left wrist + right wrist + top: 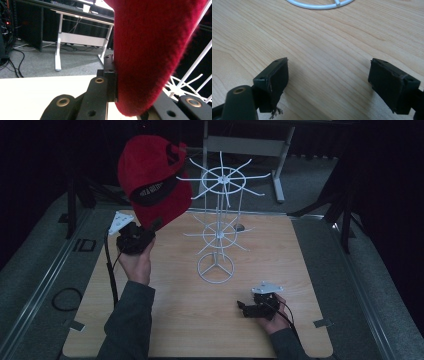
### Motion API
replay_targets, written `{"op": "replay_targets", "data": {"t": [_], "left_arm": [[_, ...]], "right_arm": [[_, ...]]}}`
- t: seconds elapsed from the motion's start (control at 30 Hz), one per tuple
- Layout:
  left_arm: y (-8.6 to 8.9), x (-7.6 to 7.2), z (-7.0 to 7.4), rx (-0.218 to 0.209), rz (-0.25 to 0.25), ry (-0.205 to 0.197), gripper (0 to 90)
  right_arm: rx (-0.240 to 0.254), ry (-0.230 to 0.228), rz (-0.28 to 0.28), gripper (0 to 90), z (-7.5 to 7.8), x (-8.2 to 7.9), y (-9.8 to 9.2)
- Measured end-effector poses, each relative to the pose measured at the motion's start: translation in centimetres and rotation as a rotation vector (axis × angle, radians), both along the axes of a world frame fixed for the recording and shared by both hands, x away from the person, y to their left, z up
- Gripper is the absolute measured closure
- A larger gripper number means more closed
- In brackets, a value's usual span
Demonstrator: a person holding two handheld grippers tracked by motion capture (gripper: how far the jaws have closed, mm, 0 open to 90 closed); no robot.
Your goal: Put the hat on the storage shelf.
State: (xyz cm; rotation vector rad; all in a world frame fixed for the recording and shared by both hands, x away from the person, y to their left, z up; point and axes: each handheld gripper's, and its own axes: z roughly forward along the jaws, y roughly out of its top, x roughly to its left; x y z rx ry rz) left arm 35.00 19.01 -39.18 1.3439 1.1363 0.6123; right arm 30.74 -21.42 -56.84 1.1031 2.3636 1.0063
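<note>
A red cap [155, 180] with a black band hangs in the air at the upper left of the white wire rack [220, 220], close to its top spokes. My left gripper [150, 227] is shut on the cap's lower edge. In the left gripper view the red fabric [150, 50] is pinched between the black jaws and the rack's white wires [190, 80] stand just behind it. My right gripper [241, 308] rests low near the table's front right, open with nothing between its fingers [275, 80]. The rack's round base ring [319, 5] lies ahead of it.
The wooden tabletop [280, 270] is ringed by a grey mat. A black cable loop [66, 298] lies at the left off the table. A white desk frame [250, 145] stands behind the table.
</note>
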Motion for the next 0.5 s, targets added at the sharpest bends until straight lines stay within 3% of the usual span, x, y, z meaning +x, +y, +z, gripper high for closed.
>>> {"op": "replay_targets", "data": {"t": [0.5], "left_arm": [[-0.6, 0.2, 0.94, -0.037, -0.022, -0.019, 85.9]], "right_arm": [[0.0, 0.0, -0.001, 16.4, 0.0, 0.0, 0.0]]}}
